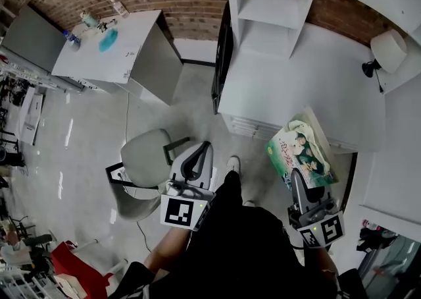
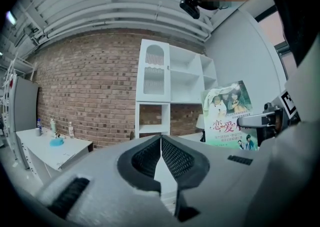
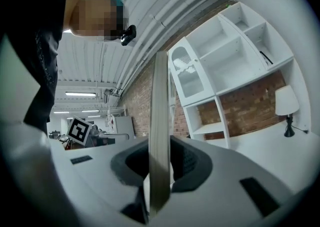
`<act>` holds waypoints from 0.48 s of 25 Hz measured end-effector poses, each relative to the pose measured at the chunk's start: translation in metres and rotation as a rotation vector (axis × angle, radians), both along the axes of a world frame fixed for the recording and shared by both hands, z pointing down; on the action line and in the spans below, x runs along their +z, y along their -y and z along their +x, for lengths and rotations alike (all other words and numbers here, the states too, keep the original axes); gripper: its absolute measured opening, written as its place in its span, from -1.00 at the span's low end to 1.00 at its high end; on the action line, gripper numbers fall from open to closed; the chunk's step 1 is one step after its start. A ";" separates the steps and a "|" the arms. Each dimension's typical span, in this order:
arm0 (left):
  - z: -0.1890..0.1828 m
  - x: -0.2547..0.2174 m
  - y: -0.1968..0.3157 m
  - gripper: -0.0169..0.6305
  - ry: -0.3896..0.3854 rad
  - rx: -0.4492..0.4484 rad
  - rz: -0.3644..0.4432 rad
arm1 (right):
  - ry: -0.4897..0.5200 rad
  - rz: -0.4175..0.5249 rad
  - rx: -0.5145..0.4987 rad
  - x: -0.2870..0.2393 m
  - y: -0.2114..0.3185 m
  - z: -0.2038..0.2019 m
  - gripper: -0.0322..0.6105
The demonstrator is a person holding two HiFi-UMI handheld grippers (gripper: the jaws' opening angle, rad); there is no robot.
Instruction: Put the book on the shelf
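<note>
The book (image 1: 302,151), a thin paperback with a green cover showing people, stands upright in my right gripper (image 1: 298,178), whose jaws are shut on its lower edge. In the right gripper view I see the book (image 3: 160,136) edge-on, clamped between the dark pads. The white shelf unit (image 1: 273,8) with open compartments stands on a white desk (image 1: 296,87) ahead; the same shelf (image 3: 230,56) fills the upper right of the right gripper view. My left gripper (image 1: 204,149) is shut and holds nothing, to the left of the book. The left gripper view shows its pads meeting (image 2: 161,141), the book (image 2: 229,116) and the shelf (image 2: 170,86).
A table lamp (image 1: 388,51) stands at the desk's right end. A grey chair (image 1: 148,158) is on the floor left of my left gripper. A second white table (image 1: 108,44) with bottles and a blue object lies far left by the brick wall.
</note>
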State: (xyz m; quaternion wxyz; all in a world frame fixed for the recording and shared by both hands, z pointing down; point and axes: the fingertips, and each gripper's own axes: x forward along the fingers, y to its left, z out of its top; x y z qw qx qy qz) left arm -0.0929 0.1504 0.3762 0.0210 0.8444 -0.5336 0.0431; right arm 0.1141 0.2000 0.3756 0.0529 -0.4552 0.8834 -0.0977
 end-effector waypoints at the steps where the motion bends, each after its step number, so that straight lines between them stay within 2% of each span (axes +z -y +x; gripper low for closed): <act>1: -0.003 0.002 0.011 -0.90 -0.004 0.003 0.003 | 0.002 -0.005 0.002 0.001 0.011 -0.003 -0.66; 3: -0.006 0.006 0.033 -0.90 -0.005 0.009 -0.005 | 0.006 -0.020 0.011 0.002 0.031 -0.008 -0.66; 5: -0.008 0.013 0.055 -0.90 -0.014 0.005 -0.049 | 0.009 -0.030 0.023 0.000 0.052 -0.009 -0.66; 12: -0.018 0.014 0.124 -0.90 -0.007 0.050 -0.056 | -0.001 -0.046 0.061 -0.002 0.120 -0.023 -0.66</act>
